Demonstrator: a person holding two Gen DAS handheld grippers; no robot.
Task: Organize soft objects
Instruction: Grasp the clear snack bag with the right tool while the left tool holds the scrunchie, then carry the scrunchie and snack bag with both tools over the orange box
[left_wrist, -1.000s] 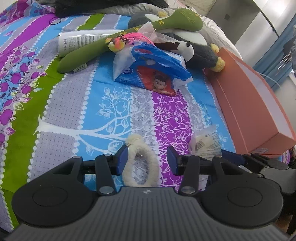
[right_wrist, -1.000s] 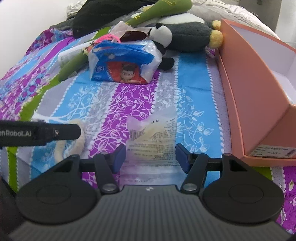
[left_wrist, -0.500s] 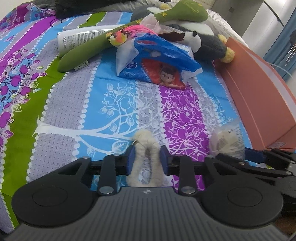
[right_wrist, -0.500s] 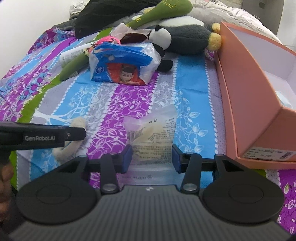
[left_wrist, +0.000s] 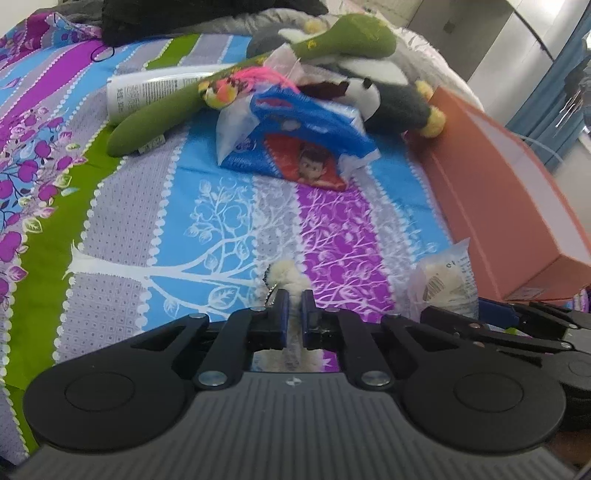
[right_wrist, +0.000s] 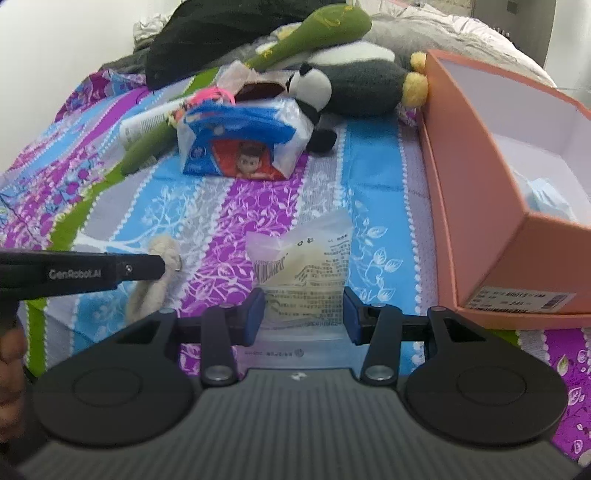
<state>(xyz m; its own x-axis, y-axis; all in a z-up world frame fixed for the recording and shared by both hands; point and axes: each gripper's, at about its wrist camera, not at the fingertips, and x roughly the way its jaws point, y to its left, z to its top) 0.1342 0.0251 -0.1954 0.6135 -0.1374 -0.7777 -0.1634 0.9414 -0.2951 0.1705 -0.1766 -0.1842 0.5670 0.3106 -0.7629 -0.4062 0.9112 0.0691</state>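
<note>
We've got the fuzzy loop (left_wrist: 291, 275) on the bedspread (left_wrist: 207, 206), long axis running away from us toward the toys. The left gripper (left_wrist: 294, 308) is pinched nearly closed on its middle, so the near end is mostly hidden. Just to the right, the packet (right_wrist: 306, 271) lies flat, long side pointing away, and the right gripper (right_wrist: 303, 314) grips it by the sides, its near edge cut off. The box (right_wrist: 476, 206) sits beside it.
</note>
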